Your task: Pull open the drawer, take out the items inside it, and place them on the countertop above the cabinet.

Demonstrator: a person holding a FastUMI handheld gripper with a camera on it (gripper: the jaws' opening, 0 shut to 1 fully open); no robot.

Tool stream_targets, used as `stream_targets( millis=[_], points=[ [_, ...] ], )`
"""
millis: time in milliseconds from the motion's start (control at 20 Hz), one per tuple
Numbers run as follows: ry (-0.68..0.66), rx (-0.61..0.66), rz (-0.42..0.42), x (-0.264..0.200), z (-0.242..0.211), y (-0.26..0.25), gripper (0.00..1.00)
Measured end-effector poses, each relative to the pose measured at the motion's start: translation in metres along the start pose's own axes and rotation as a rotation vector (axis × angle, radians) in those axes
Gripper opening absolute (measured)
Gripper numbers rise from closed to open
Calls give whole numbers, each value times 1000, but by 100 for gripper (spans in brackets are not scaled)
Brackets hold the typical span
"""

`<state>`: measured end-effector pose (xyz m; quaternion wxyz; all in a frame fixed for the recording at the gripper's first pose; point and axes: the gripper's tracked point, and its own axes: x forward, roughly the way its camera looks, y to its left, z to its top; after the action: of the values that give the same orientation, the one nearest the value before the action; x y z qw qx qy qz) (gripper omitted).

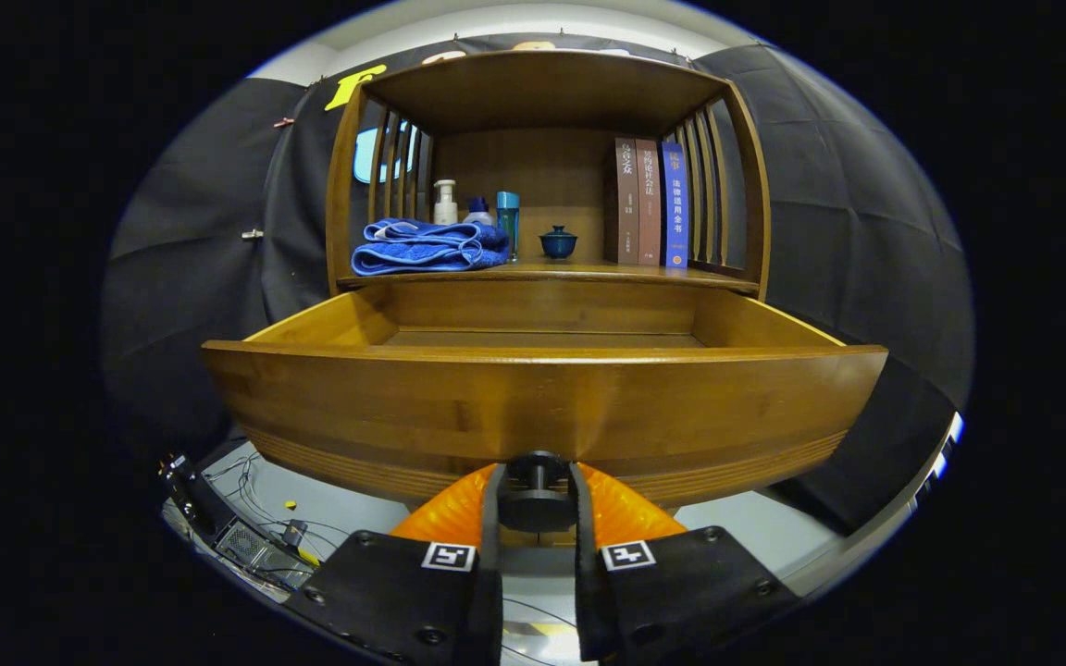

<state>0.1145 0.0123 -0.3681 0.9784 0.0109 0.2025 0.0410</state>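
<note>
Clamping the dark knob (537, 504) at six o'clock on the open drawer (542, 407), the gripper (537, 490) is seen.

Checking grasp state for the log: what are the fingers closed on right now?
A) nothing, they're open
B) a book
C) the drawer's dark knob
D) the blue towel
C: the dark knob on the pulled-out drawer front sits pinched between the orange fingers.

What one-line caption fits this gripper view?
Gripper shut on the knob of the pulled-open drawer; blue towel, bottles, teacup and books on the countertop.
</note>
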Motion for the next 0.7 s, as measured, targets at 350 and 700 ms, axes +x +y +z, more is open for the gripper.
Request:
stream_targets(
  millis=[350, 700],
  points=[
    [17, 37, 8, -36, 5, -11, 100],
    [-19, 23, 8, -64, 75, -27, 100]
  ],
)
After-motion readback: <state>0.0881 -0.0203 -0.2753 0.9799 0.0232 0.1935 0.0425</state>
